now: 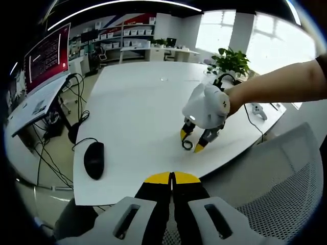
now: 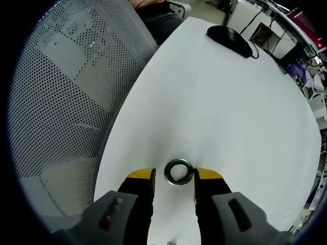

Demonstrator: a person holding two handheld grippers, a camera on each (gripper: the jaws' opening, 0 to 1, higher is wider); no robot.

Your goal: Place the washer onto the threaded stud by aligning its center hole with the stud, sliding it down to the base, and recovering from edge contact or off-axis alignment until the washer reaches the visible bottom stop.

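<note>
The white bench [image 2: 219, 102] is being viewed from both sides, with a mesh chair [image 2: 66, 92] standing at its edge and a black mouse [image 1: 94, 159] lying near one corner. In the left gripper view, the right tool [image 1: 193, 142] is being held low over the bench by a person's hand, while the left tool [image 1: 172, 178] is being kept back off the near edge with its yellow tips pressed together on nothing. In the right gripper view, the right tool's tips are being held spread, and the washer [image 2: 179, 172] is being bracketed between them, lying flat on the bench, apparently not yet pinched. No stud is being shown. The washer is judged to be a stiff, smooth metal ring, light, thin, and likely to slide or skate on the slick top when nudged; it is best taken across its outer rim, on opposite edges, so the centre hole is left free. A red screen [image 1: 48, 53] at the room's edge is being shown with writing on it, but too small to be read.
</note>
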